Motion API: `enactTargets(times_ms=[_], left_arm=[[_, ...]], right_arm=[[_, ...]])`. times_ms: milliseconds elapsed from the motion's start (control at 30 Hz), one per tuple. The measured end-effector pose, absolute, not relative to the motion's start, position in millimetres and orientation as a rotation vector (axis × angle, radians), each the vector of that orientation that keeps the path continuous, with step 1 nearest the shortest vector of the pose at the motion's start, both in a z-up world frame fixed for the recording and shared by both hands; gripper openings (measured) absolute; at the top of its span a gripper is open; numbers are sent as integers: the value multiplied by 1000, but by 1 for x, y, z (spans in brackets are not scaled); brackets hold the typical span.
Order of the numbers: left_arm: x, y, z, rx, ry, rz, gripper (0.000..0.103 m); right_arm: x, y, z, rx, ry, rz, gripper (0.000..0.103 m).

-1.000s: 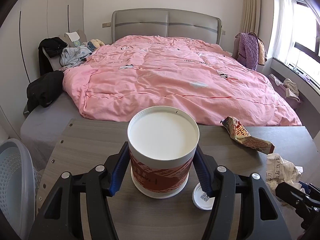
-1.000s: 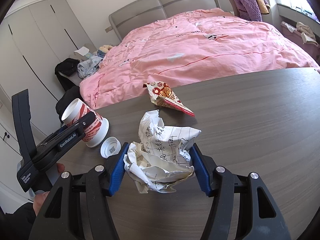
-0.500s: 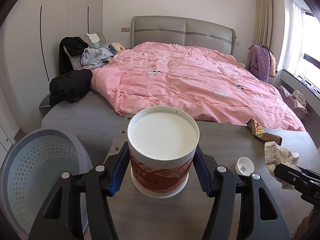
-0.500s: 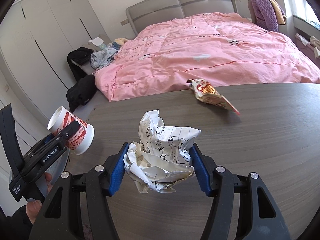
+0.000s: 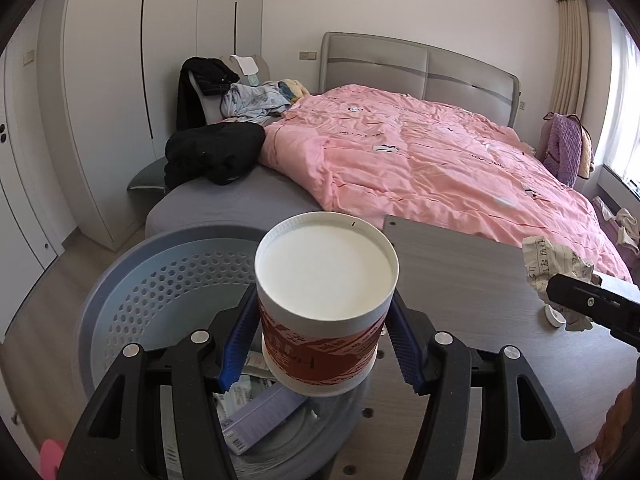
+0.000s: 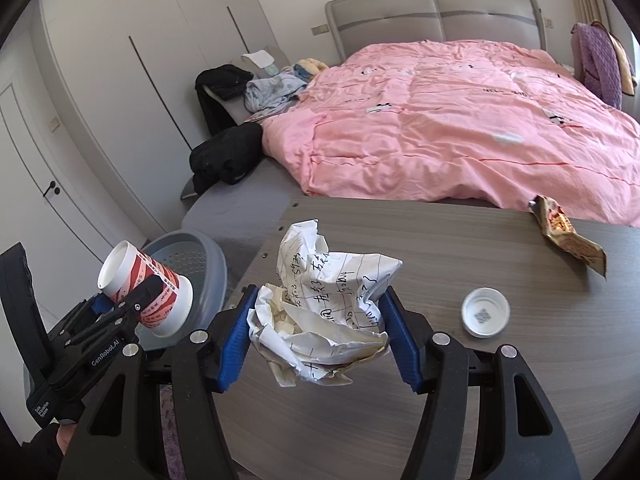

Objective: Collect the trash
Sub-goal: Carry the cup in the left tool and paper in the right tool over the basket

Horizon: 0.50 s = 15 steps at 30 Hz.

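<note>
My left wrist view looks forward and down along its fingers, close over the grey basket [image 5: 132, 300] beside the table [image 5: 480, 280] edge, facing the bed [image 5: 420, 152]. My right wrist view sits just right of it, above the tabletop, aimed the same way. Both share bed, basket and table.

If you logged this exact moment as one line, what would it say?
left gripper: shut on cup, over bin | right gripper: shut on paper, over table | on table: cap, wrapper
</note>
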State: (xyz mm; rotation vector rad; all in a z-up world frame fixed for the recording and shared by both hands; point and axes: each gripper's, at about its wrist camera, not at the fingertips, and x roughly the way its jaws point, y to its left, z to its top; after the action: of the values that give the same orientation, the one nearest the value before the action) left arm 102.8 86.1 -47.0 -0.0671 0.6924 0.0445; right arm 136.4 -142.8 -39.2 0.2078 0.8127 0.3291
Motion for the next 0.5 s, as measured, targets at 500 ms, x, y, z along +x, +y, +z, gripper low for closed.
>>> enactTargets(times_ms=[500], left_arm=[[95, 176, -47, -103, 696, 128, 59]], right_arm=[[145, -21, -37, 76, 852, 497, 59]])
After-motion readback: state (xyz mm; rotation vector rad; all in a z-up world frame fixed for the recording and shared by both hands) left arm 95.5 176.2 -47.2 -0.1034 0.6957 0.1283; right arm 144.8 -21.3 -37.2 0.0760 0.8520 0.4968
